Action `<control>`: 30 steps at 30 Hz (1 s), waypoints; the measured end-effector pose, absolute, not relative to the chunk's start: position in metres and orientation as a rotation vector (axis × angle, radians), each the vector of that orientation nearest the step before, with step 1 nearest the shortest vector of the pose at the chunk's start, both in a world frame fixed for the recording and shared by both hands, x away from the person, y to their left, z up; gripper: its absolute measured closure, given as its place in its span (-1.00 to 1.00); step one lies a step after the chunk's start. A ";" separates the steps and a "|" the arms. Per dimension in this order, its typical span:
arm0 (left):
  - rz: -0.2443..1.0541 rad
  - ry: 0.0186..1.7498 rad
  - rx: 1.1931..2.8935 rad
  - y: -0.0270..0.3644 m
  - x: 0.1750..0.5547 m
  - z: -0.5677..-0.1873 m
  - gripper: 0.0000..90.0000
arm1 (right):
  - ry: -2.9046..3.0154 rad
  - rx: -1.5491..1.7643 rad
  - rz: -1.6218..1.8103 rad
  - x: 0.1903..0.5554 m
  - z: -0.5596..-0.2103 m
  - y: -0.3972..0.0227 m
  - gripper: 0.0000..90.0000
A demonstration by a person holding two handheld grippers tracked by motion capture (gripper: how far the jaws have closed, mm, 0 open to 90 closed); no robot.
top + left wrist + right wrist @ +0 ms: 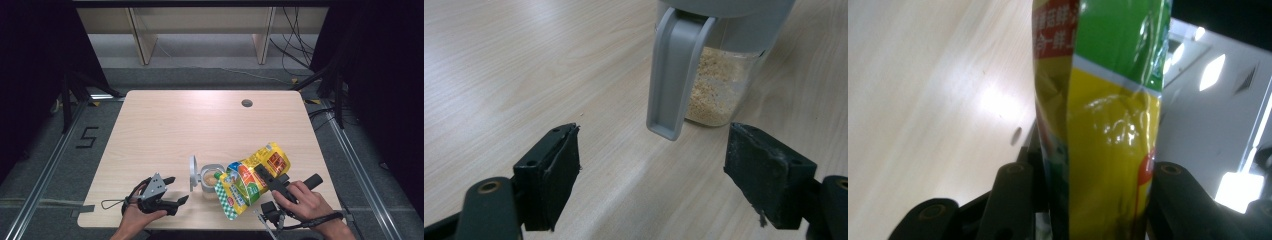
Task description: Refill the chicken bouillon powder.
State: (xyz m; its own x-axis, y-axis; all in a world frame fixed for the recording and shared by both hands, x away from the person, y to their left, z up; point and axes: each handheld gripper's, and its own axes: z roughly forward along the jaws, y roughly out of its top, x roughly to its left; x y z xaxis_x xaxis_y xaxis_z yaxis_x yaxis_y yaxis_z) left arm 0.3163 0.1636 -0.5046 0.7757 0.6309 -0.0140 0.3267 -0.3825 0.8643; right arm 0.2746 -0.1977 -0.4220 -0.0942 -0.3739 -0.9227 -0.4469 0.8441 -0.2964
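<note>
i've got the right gripper clamped across the middle of the yellow and green pouch, its jaws drawn in on both faces of the bag, which the right gripper view shows squeezed between them. the pouch is tipped over, its checked lower end hanging down toward the near edge of the desk and one upper corner right at the mouth of the clear jar. the jar stands on the desk, near the front and about midway across, with its grey flip lid swung open to the left. from the left gripper view i can see pale granules sitting in the jar, filling a fair part of what shows, though the jar's top is cut off so i can't call the level. the left gripper rests low on the desk just left of the jar, jaws spread wide and holding nothing, with the lid hanging ahead between them but untouched. my read: the pour is under way or nearly spent, lid open and contents in. what i judge is left is righting the pouch, setting it down, and closing the lid.
</note>
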 end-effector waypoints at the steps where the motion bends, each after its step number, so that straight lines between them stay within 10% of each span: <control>1: 0.395 0.719 1.997 0.164 0.316 -0.505 -0.52 | 1.704 -0.640 0.069 0.275 -0.422 -0.198 0.50; 30: 0.404 0.689 1.980 0.164 0.316 -0.502 -0.52 | 1.957 -0.181 0.787 0.285 -0.456 -0.221 0.54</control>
